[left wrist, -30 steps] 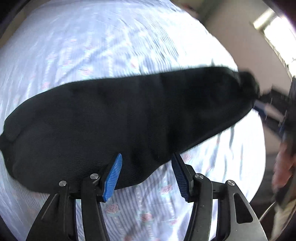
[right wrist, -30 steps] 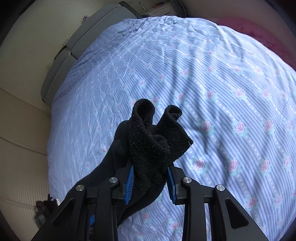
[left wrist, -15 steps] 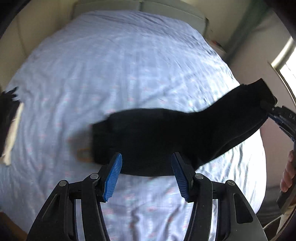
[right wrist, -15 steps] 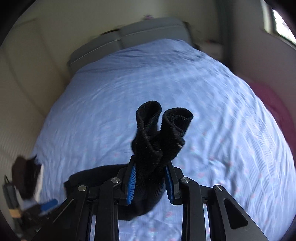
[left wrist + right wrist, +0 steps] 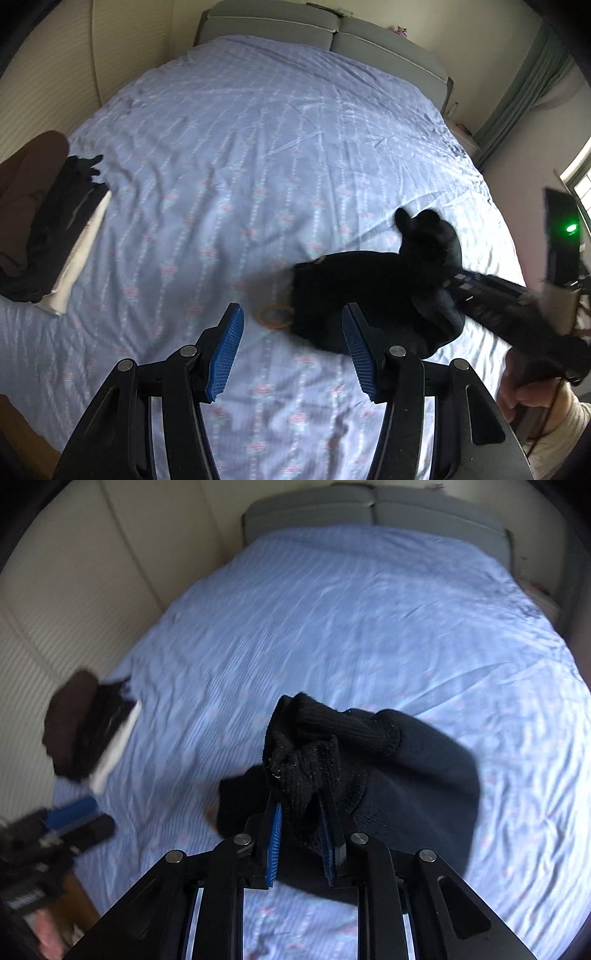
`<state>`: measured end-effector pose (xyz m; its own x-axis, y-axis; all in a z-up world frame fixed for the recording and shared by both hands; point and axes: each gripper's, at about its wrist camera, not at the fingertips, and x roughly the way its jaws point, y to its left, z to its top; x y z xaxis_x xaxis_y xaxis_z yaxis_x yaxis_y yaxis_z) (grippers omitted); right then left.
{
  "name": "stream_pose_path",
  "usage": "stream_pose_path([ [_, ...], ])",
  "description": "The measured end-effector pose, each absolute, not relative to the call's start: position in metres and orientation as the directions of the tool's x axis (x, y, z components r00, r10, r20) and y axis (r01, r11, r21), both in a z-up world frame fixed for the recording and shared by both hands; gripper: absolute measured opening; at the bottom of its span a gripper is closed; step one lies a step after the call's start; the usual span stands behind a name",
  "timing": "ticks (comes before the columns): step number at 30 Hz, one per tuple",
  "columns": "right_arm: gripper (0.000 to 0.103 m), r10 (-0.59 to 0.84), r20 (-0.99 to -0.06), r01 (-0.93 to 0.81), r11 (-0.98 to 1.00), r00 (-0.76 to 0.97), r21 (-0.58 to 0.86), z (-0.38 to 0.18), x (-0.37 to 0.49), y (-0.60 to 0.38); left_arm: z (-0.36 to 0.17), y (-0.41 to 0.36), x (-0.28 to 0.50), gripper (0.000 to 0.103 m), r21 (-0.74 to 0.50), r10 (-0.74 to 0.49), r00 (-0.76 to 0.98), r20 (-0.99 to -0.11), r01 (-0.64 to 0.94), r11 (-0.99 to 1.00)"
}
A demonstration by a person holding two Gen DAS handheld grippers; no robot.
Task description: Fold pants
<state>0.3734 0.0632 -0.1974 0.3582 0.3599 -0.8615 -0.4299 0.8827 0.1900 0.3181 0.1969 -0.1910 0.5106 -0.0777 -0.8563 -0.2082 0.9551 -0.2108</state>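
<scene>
Black pants [image 5: 369, 295] lie bunched on the bed, folded over on themselves, and an orange loop [image 5: 275, 315] shows at their left edge. My right gripper [image 5: 301, 834] is closing on their ribbed cuffs [image 5: 314, 760], and the blue pads press on the knit. The rest of the pants [image 5: 417, 794] hangs down to the sheet. In the left wrist view the right gripper [image 5: 454, 284] reaches in from the right with the cuffs. My left gripper [image 5: 291, 350] hovers open above the sheet, just short of the pants, with nothing between its pads.
A blue striped floral bedsheet [image 5: 258, 147] covers the bed, with a grey headboard [image 5: 332, 33] at the far end. A stack of dark and brown clothes [image 5: 37, 221] sits at the left edge. A person's hand [image 5: 535, 391] is at the lower right.
The pants went from stretched out long to bunched up. My right gripper carried the cuffs across toward the other end. My left gripper pulled back and rose, staying open.
</scene>
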Motion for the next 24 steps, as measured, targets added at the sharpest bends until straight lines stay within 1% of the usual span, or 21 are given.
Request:
stream_pose_path([
  [4, 0.021, 0.339, -0.905, -0.467, 0.863, 0.256, 0.191, -0.228, 0.369, 0.092, -0.2, 0.216, 0.31, 0.055, -0.211, -0.078, 0.484, -0.872, -0.227, 0.951],
  [5, 0.025, 0.337, -0.911, -0.471, 0.861, 0.24, 0.194, -0.233, 0.369, 0.095, -0.202, 0.22, 0.309, 0.055, -0.211, -0.077, 0.479, -0.875, -0.233, 0.949],
  [7, 0.028, 0.34, -0.916, -0.466, 0.859, 0.213, 0.211, -0.24, 0.369, 0.099, -0.205, 0.226, 0.307, 0.056, -0.212, -0.078, 0.47, -0.879, -0.24, 0.947],
  [8, 0.036, 0.352, -0.917, -0.461, 0.856, 0.189, 0.233, -0.241, 0.368, 0.1, -0.205, 0.228, 0.307, 0.058, -0.212, -0.078, 0.47, -0.879, -0.241, 0.947],
  [10, 0.039, 0.411, -0.902, -0.441, 0.839, 0.13, 0.319, -0.24, 0.365, 0.102, -0.204, 0.23, 0.306, 0.06, -0.211, -0.077, 0.473, -0.878, -0.237, 0.948],
  [12, 0.039, 0.442, -0.891, -0.432, 0.827, 0.104, 0.36, -0.232, 0.359, 0.099, -0.202, 0.232, 0.306, 0.062, -0.212, -0.079, 0.478, -0.875, -0.231, 0.949],
  [15, 0.04, 0.504, -0.854, -0.415, 0.81, 0.129, 0.415, -0.204, 0.343, 0.083, -0.195, 0.232, 0.303, 0.065, -0.212, -0.077, 0.491, -0.868, -0.227, 0.95],
  [16, 0.047, 0.518, -0.843, -0.403, 0.809, 0.144, 0.427, -0.197, 0.338, 0.076, -0.193, 0.232, 0.303, 0.067, -0.216, -0.08, 0.494, -0.866, -0.225, 0.95],
  [17, 0.057, 0.526, -0.832, -0.381, 0.816, 0.179, 0.434, -0.186, 0.332, 0.062, -0.191, 0.23, 0.303, 0.069, -0.228, -0.091, 0.499, -0.862, -0.221, 0.948],
  [19, 0.063, 0.514, -0.823, -0.348, 0.838, 0.243, 0.421, -0.174, 0.325, 0.038, -0.188, 0.225, 0.305, 0.072, -0.252, -0.118, 0.507, -0.854, -0.205, 0.946],
  [22, 0.067, 0.442, -0.835, -0.257, 0.892, 0.328, 0.372, -0.168, 0.322, -0.008, -0.186, 0.207, 0.311, 0.077, -0.27, -0.154, 0.511, -0.846, -0.161, 0.949],
  [24, 0.067, 0.386, -0.854, -0.17, 0.922, 0.348, 0.347, -0.174, 0.326, -0.043, -0.187, 0.193, 0.318, 0.079, -0.283, -0.183, 0.508, -0.842, -0.127, 0.951],
])
